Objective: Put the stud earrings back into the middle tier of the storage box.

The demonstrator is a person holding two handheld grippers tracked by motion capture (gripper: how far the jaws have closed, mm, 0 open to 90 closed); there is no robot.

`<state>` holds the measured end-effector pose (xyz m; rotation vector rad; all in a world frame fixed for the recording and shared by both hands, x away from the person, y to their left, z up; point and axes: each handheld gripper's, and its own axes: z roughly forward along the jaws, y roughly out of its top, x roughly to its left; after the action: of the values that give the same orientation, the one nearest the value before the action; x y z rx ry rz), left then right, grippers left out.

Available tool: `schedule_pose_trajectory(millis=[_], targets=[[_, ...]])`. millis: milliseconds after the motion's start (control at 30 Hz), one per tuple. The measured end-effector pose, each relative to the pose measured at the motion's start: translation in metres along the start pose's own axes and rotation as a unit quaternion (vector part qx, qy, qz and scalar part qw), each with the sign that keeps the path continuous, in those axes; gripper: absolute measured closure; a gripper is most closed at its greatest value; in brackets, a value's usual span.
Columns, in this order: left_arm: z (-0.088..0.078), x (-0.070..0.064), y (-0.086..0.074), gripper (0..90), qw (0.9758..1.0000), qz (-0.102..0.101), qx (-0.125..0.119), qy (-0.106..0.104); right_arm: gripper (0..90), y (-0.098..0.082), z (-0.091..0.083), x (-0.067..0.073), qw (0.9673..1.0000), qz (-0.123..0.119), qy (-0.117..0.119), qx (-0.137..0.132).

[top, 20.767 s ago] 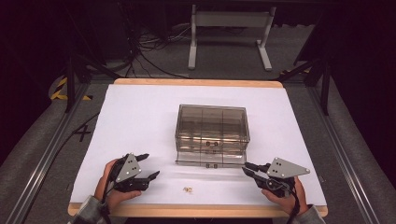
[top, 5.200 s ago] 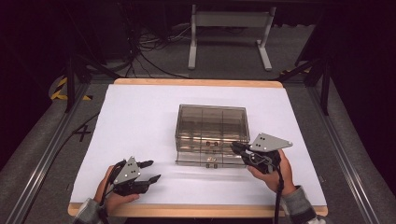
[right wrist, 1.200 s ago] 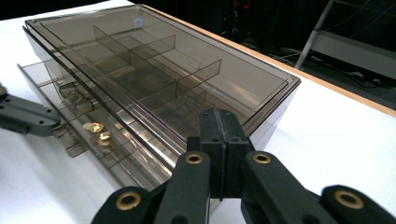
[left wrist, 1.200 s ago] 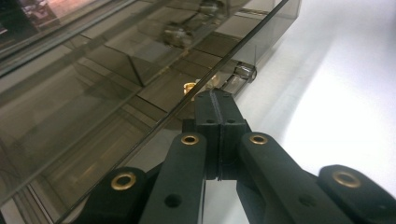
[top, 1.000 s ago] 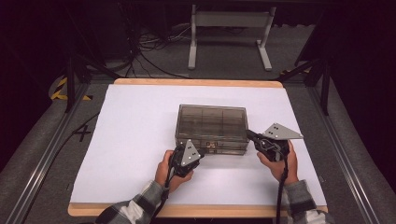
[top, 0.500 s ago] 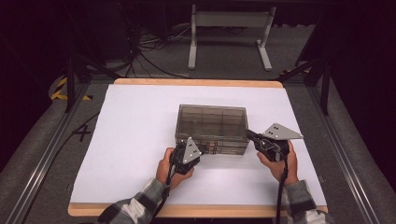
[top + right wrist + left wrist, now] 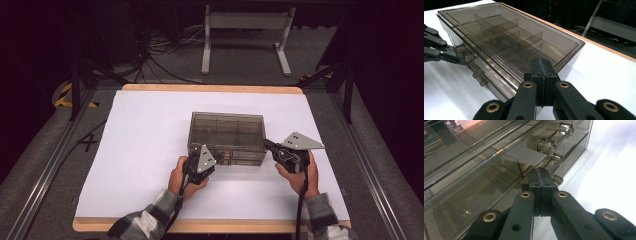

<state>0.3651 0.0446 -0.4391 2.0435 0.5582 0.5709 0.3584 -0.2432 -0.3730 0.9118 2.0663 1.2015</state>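
Observation:
A smoky clear drawer box stands in the middle of the white table; all its drawers sit flush. My left gripper is shut with nothing between its jaws. In the left gripper view the left gripper has its tips right at a lower drawer front, beside the small clear knobs. A small brass part shows inside that drawer. My right gripper is also shut and empty. Seen from the right gripper view, the right gripper rests by the box's right front top corner, and the left gripper shows at the knobs.
A wooden strip edges the table at the far side. Beyond it a metal stand and cables lie on the dark floor. Metal rails run along both sides of the table.
Over the last second nothing has moved. Since the older frames my left gripper has come from the table's front edge to the box front, and the pulled-out drawer has gone in.

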Motion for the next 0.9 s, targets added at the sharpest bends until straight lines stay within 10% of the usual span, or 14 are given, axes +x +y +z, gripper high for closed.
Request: schedule_pose_trajectory(millis=[900], targets=[[-0.0003, 0.0028, -0.0005, 89.8, 0.9999, 0.006, 0.008, -0.008, 90.0, 0.0008, 0.0001, 0.0005, 1.0000, -0.007, -0.002, 0.002]])
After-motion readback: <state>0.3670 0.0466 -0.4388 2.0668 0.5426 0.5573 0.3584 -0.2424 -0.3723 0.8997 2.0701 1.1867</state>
